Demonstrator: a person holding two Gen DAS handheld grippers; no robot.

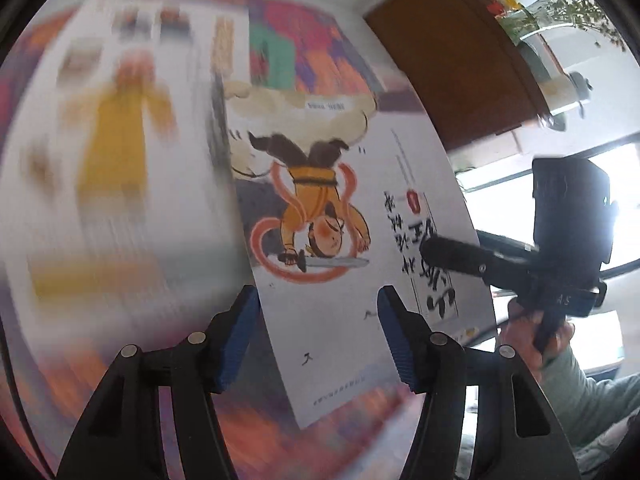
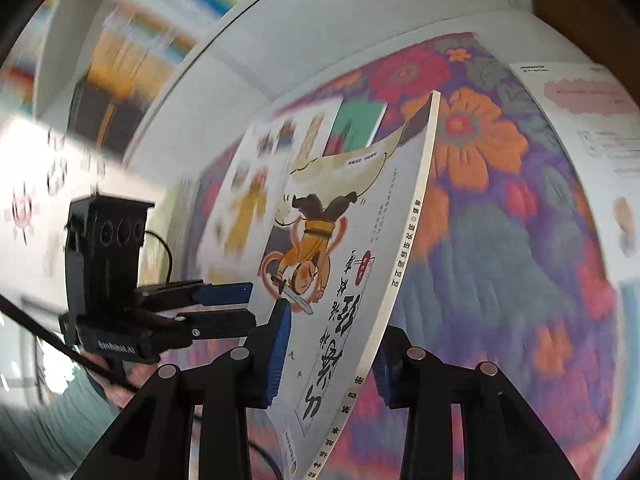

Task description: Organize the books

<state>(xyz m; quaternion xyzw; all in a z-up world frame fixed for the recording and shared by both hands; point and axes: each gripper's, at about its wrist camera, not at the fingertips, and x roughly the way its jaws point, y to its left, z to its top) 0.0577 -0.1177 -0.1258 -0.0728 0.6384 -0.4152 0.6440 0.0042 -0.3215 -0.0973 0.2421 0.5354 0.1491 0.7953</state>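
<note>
A thin white book [image 2: 344, 240], its cover showing a boy in orange with a sword, is lifted off the flowered cloth [image 2: 500, 240] and stands tilted. My right gripper [image 2: 332, 336] is shut on its lower edge, one blue pad on the cover and the other behind it. In the left wrist view this book [image 1: 340, 208] hangs in front of my left gripper [image 1: 316, 304], whose jaws are open, the pads not pressing it. The right gripper [image 1: 440, 250] grips the book's right edge there. The left gripper [image 2: 240, 306] sits just off the book's left edge.
A second white book with a yellow figure [image 1: 120, 140] and a green book [image 1: 274, 60] lie blurred on the cloth behind. Another white book [image 2: 588, 128] lies at far right. A wooden cabinet [image 1: 448, 60] and a vase with a plant [image 1: 560, 8] stand beyond. A hand [image 1: 528, 340] holds the right gripper.
</note>
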